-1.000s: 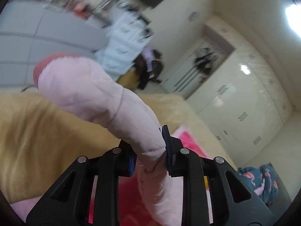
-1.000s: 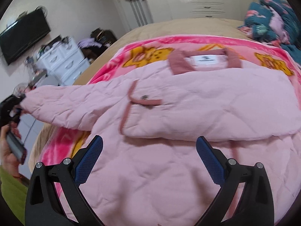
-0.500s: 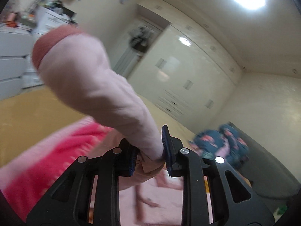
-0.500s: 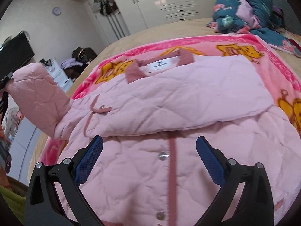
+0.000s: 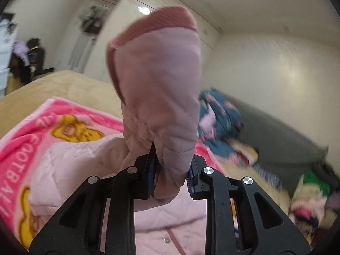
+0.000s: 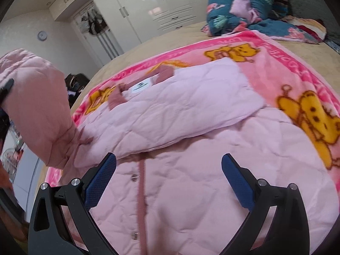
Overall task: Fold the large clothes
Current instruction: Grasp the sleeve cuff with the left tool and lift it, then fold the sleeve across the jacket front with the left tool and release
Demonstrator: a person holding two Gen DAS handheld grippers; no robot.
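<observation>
My left claw clenches the jacket's sleeve, lifted over the blanket's left edge to fold it across the jacket. My right claw hovers released above, ready to press.

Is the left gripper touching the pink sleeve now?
Touching. In the left wrist view the left gripper has its jaws closed on the pink sleeve, with the blue pads pressing the fabric from both sides.

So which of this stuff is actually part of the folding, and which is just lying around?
Part of the job:
- pink quilted jacket
- its sleeve, pinched in the left gripper
- right gripper, open above the jacket

Lying about:
- pink cartoon blanket
- teal floral bedding
- clothes heap
</observation>
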